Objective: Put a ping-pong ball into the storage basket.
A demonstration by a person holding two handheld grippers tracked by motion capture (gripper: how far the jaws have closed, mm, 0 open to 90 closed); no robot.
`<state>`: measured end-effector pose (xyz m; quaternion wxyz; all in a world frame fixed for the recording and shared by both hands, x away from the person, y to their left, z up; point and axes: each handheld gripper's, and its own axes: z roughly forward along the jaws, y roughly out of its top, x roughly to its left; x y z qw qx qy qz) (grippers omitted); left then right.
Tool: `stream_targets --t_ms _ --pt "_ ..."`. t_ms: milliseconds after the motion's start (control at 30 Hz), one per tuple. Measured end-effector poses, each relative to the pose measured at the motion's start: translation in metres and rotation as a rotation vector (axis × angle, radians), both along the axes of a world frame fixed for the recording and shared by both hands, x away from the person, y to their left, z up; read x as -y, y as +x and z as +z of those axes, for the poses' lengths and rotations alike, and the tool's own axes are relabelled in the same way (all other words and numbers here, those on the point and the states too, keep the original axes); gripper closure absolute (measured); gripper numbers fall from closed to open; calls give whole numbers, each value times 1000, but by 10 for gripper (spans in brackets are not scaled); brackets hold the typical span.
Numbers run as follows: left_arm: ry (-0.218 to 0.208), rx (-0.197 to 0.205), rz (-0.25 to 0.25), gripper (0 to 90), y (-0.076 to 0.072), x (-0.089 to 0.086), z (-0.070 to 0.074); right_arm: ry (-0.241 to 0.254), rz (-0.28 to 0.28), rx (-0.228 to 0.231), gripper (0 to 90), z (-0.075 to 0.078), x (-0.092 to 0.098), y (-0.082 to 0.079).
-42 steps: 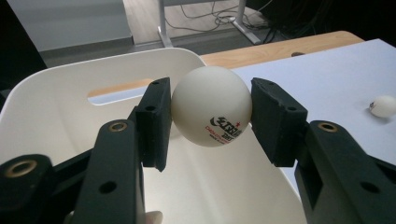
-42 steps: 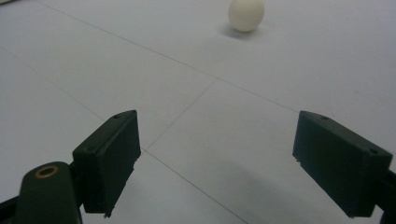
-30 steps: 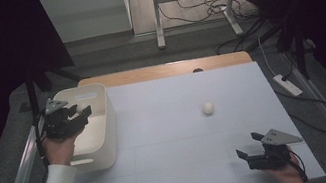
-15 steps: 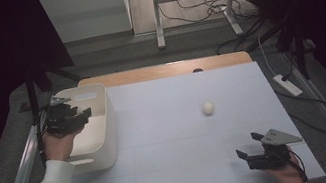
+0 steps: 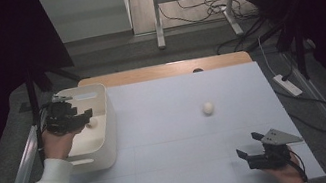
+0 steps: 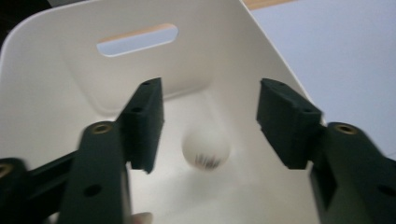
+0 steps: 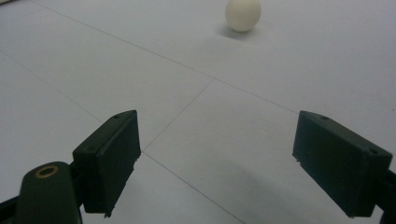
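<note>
A white bin (image 5: pixel 108 134) stands at the table's left side. My left gripper (image 5: pixel 80 118) hovers over it, and its jaws have just been opening. In the left gripper view a white ball (image 6: pixel 206 149) with dark markings is blurred between and below the parted jaws of the left gripper (image 6: pixel 210 107), touching neither pad, inside the bin (image 6: pixel 60 84). The high view shows that ball (image 5: pixel 91 124) within the bin. A second white ball (image 5: pixel 208 108) lies on the white table right of centre. My right gripper (image 5: pixel 250 150) rests open near the front right edge, facing the second ball (image 7: pixel 243 14) from a distance.
The bin has a slot handle (image 6: pixel 137 40) in its far wall. A wooden strip (image 5: pixel 162 70) borders the table's far edge. A power strip (image 5: pixel 287 85) and cables lie on the floor to the right, and a metal stand (image 5: pixel 156 16) is behind the table.
The left gripper's jaws have parted over the bin, and a white ball now shows loose inside it. The left hand shifted slightly. The right gripper has not moved.
</note>
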<state>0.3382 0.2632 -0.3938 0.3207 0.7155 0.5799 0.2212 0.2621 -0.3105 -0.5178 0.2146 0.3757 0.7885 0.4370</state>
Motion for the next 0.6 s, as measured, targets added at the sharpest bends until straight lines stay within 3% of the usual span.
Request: stream_targets --t_ms 233,333,600 --pt "-40 85 -34 256 -11 -1 8 -1 0 -1 151 0 0 0" --pt "-70 128 -61 238 -19 2 14 -3 3 0 151 0 0 0" --pt "-121 189 -136 213 -30 10 19 -1 1 2 151 0 0 0"
